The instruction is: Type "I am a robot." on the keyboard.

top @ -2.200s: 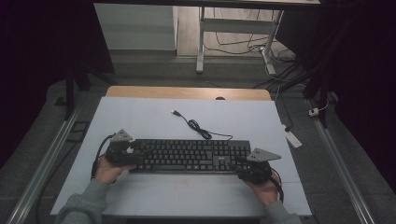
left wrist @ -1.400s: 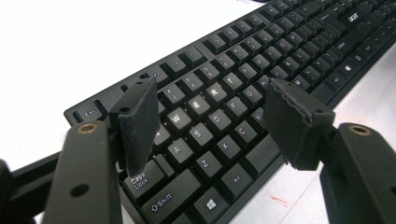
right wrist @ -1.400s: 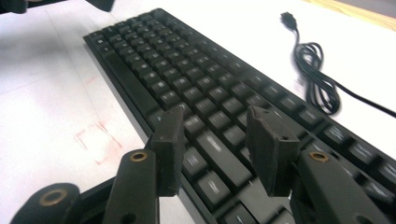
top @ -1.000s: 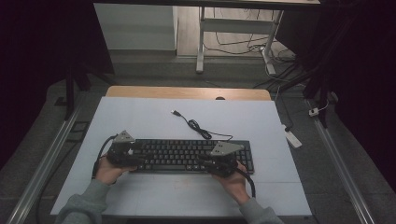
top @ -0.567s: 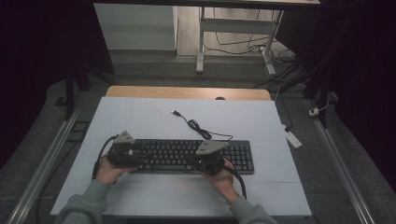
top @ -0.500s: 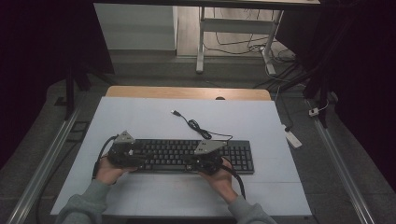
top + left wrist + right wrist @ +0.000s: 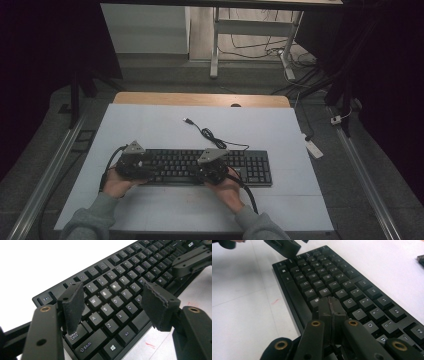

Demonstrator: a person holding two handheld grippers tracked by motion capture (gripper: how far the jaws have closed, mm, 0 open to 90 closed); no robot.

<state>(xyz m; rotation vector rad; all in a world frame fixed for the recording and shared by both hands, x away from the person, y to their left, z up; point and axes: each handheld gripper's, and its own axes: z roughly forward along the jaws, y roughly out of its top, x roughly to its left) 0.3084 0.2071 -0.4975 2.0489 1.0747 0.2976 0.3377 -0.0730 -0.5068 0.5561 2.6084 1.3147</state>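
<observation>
The right gripper (image 7: 331,306), jaws pressed together empty, apparently touches the keyboard (image 7: 352,287); the left gripper (image 7: 112,305) gapes wide above it.

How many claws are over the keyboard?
2. The left claw hangs open over the keyboard at its left end. The right claw, shut, is over the middle keys.

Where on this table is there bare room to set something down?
Bare table lies behind the keyboard, left of its cable; also the front strip toward the right corner. Crowded: the keyboard's front edge, with left hand-held gripper and right hand-held gripper.
</observation>
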